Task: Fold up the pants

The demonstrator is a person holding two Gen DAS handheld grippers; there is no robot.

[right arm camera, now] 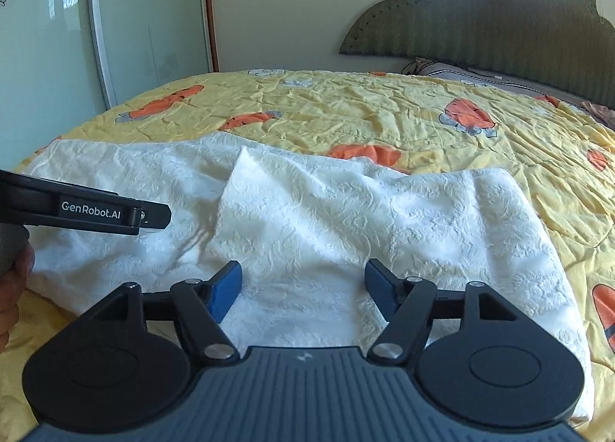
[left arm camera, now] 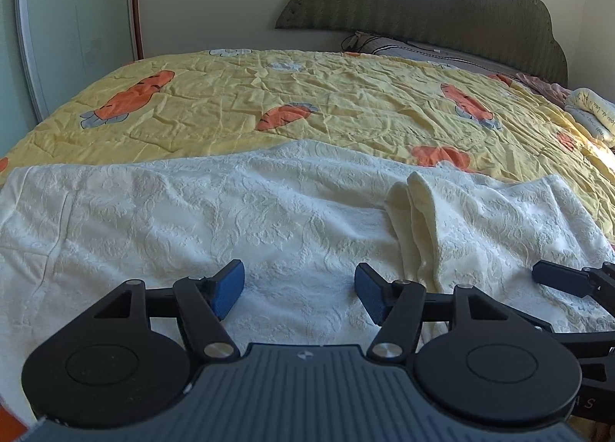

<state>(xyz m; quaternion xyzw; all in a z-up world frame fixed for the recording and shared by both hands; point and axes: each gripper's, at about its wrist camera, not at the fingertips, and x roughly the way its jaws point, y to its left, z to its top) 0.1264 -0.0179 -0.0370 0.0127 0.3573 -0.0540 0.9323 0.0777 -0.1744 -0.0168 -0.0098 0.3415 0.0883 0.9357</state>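
Observation:
Cream-white textured pants [left arm camera: 238,211] lie spread across the near side of a bed, with a raised fold [left arm camera: 419,211] right of centre. In the right wrist view the pants [right arm camera: 365,219] show the same fold [right arm camera: 246,173] left of centre. My left gripper [left arm camera: 300,290] is open and empty, low over the pants. My right gripper [right arm camera: 303,288] is open and empty, also just above the pants. The right gripper's finger [left arm camera: 561,278] shows at the left view's right edge; the left gripper's finger [right arm camera: 153,215] shows at the right view's left edge.
A yellow quilt with orange carrot prints [left arm camera: 307,103] covers the bed. A dark green headboard [left arm camera: 442,0] and pillows [left arm camera: 423,48] stand at the far right. A folded yellow cloth [left arm camera: 592,111] lies at the right. A glass sliding door [right arm camera: 57,57] is on the left.

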